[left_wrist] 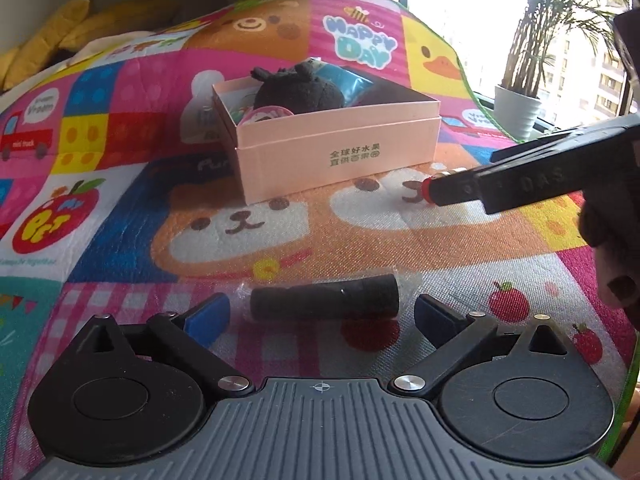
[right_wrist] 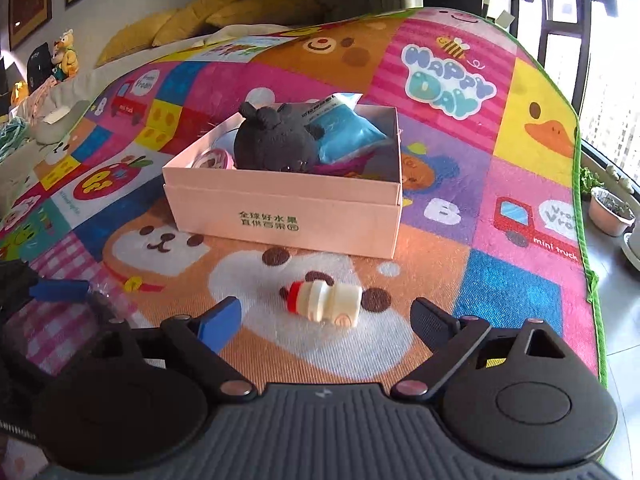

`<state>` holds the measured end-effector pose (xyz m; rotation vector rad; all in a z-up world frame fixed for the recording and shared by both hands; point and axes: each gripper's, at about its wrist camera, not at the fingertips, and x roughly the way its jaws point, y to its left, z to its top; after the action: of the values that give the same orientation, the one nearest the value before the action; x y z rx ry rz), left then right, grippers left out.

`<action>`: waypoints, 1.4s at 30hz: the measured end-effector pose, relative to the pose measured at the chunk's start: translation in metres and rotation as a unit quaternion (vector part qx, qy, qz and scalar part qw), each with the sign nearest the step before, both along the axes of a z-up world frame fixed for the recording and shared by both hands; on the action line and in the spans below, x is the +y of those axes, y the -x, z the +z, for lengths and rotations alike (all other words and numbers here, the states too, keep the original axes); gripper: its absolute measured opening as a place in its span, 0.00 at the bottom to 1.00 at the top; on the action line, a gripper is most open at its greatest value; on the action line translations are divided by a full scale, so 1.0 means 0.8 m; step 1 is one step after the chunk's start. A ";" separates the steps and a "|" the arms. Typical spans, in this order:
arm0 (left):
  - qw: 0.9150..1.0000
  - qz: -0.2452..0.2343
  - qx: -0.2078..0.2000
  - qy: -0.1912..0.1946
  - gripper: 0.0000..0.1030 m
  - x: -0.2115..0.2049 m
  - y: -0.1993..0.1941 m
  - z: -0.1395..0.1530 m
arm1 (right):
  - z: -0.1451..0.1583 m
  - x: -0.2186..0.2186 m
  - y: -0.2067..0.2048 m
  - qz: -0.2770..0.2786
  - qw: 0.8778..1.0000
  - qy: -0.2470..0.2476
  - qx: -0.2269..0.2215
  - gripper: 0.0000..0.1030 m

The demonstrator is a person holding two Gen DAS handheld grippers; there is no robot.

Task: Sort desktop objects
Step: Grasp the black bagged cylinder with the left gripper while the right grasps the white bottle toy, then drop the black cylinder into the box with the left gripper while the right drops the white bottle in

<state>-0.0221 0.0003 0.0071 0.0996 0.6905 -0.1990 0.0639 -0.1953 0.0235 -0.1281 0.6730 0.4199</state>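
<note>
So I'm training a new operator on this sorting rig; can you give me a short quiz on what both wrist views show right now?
1. True or false: the black plush toy lies inside the pink cardboard box.
2. Which object lies on the mat between the open left tool fingers? A) black wrapped cylinder B) blue pouch C) round pink tin
3. Fill in: the cream toy bottle with the red cap lies on its ____ ahead of the right tool.

Key: 1 true; 2 A; 3 side.
</note>
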 end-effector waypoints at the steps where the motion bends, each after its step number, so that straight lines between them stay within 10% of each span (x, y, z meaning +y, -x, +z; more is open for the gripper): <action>1: 1.000 0.001 0.000 0.000 0.98 0.000 0.000 0.000 | -0.001 0.004 -0.007 -0.001 1.000 -0.002 0.004 0.86; 8: 1.000 0.001 0.009 0.009 1.00 0.003 -0.002 -0.001 | -0.014 0.010 -0.025 -0.005 0.999 -0.001 0.038 0.41; 29: 1.000 0.017 0.002 -0.020 1.00 -0.007 -0.001 0.003 | 0.008 -0.029 0.081 -0.008 0.999 0.027 0.022 0.42; 34: 1.000 0.002 0.004 -0.012 0.82 -0.009 0.003 0.007 | 0.012 -0.028 0.090 -0.001 1.000 0.027 0.015 0.42; 42: 0.999 -0.030 -0.031 -0.033 0.80 -0.023 0.025 0.034 | 0.027 -0.034 0.102 -0.010 1.000 0.014 -0.008 0.42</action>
<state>-0.0423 -0.0180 0.0342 0.1895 0.6331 -0.2305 -0.0174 -0.2227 0.0450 -0.1514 0.6649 0.3893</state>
